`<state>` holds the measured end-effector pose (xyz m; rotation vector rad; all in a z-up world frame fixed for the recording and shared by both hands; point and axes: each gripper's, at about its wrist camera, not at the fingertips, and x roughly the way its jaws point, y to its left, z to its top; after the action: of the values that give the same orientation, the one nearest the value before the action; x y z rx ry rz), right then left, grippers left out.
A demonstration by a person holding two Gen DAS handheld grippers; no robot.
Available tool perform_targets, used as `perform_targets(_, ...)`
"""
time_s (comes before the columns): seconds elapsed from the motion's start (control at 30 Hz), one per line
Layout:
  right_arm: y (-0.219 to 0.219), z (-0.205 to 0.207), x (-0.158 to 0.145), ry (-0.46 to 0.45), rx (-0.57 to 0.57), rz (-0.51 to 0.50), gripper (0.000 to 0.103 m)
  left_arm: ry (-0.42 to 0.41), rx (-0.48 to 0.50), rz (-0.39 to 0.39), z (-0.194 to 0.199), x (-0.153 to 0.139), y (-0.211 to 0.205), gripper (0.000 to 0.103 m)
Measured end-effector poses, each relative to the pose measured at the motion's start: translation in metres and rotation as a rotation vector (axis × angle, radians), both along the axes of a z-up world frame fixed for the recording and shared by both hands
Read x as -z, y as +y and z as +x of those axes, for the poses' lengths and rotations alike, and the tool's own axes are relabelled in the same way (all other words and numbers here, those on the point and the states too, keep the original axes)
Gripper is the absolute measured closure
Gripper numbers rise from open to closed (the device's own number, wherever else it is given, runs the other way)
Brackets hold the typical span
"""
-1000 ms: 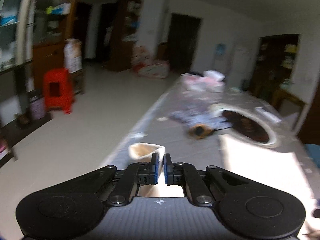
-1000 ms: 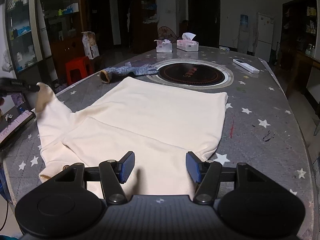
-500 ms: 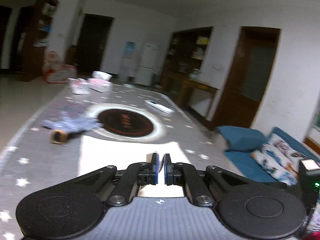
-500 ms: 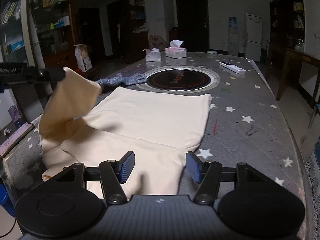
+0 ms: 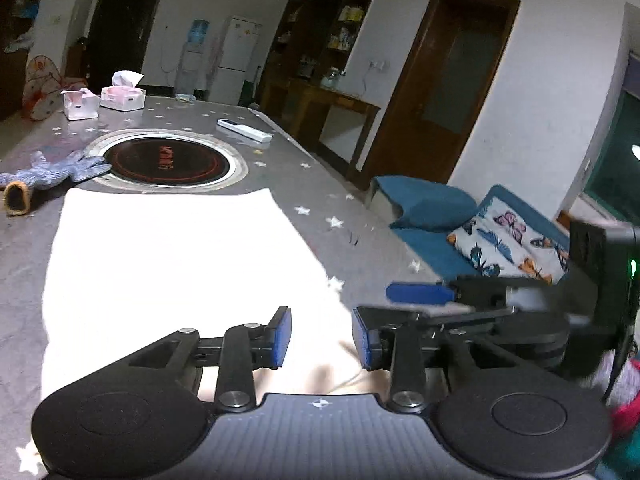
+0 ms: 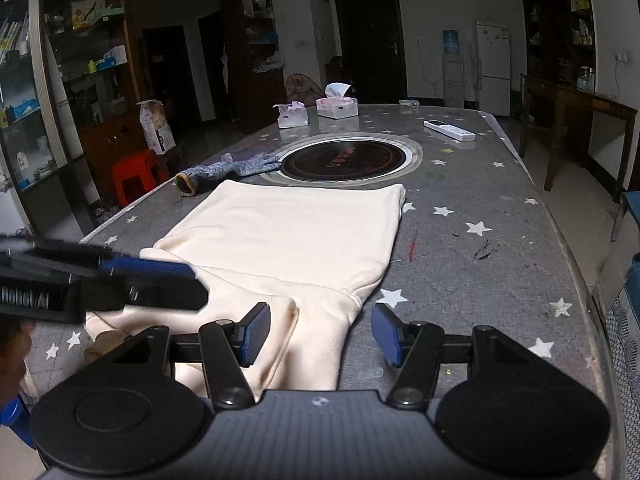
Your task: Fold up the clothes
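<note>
Left tongs [image 5: 321,336]: jaws part open, having just been opening; nothing pinched between the blue pads, cream cloth lying on the worktop beneath the gap. In the right wrist view they reach in from the left edge [image 6: 152,276], low over the near left part of the garment.
Right tongs [image 6: 320,334]: jaws stand wide, holding nothing; the garment's near end lies under the left finger and the gap, while the right finger is over bare worktop. In the left wrist view they show at the right [image 5: 420,294], just beside the left tongs.
Garment [image 6: 288,240]: cream, spread flat on the worktop, long side running away from the tongs; far edge straight and just short of the round hob. Near end has a sleeve folded across the body, with soft creases. Overexposed to white in the left wrist view [image 5: 172,256].
Worktop [image 6: 480,248]: grey with white stars, a red streak and dark marks just right of the garment.
Hob [image 6: 346,158]: black disc with a metal ring, set into the worktop beyond the garment.
Glove [image 6: 224,170]: blue-grey knit with a tan cuff, at the hob's left, near the garment's far left corner but apart from it.
Tissue boxes [image 6: 336,106]: two, at the far end.
Remote [image 6: 450,130]: white, far right of the hob.
</note>
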<state>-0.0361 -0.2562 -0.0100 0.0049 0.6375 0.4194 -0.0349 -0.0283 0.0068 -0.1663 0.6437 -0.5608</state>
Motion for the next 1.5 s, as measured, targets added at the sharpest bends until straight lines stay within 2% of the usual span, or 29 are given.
perform_targets(0.1,0.005,0.003,0.001,0.012,-0.019,0.007,0.052,-0.014,-0.027,0.027,-0.005,0.001,0.018,0.068)
perform_targets(0.2,0.013,0.006,0.004,0.024,-0.042,0.012,0.053,0.002,-0.095,0.054,0.0,0.004,0.042,0.069)
perform_targets(0.4,0.032,0.019,0.012,0.05,-0.084,0.009,0.068,0.046,-0.223,0.063,0.018,0.017,0.082,0.071)
perform_targets(0.57,0.047,0.024,0.017,0.058,-0.118,-0.018,0.068,0.091,-0.28,0.08,0.032,0.031,0.103,0.073)
perform_targets(0.77,0.052,0.029,0.025,0.073,-0.114,-0.086,0.068,0.101,-0.339,0.1,0.035,0.036,0.119,0.073)
perform_targets(1.03,0.056,0.012,0.009,0.017,-0.176,-0.123,0.068,-0.008,-0.193,0.184,0.005,0.016,0.092,0.073)
perform_targets(1.2,0.066,0.002,0.012,0.018,-0.227,-0.15,0.069,-0.012,-0.117,0.248,0.0,0.025,0.073,0.072)
perform_targets(1.37,0.064,-0.005,0.02,0.037,-0.237,-0.188,0.068,-0.038,-0.085,0.331,-0.01,0.031,0.063,0.071)
perform_targets(1.5,0.061,-0.012,0.015,0.014,-0.237,-0.193,0.069,-0.058,-0.072,0.333,-0.016,0.025,0.063,0.071)
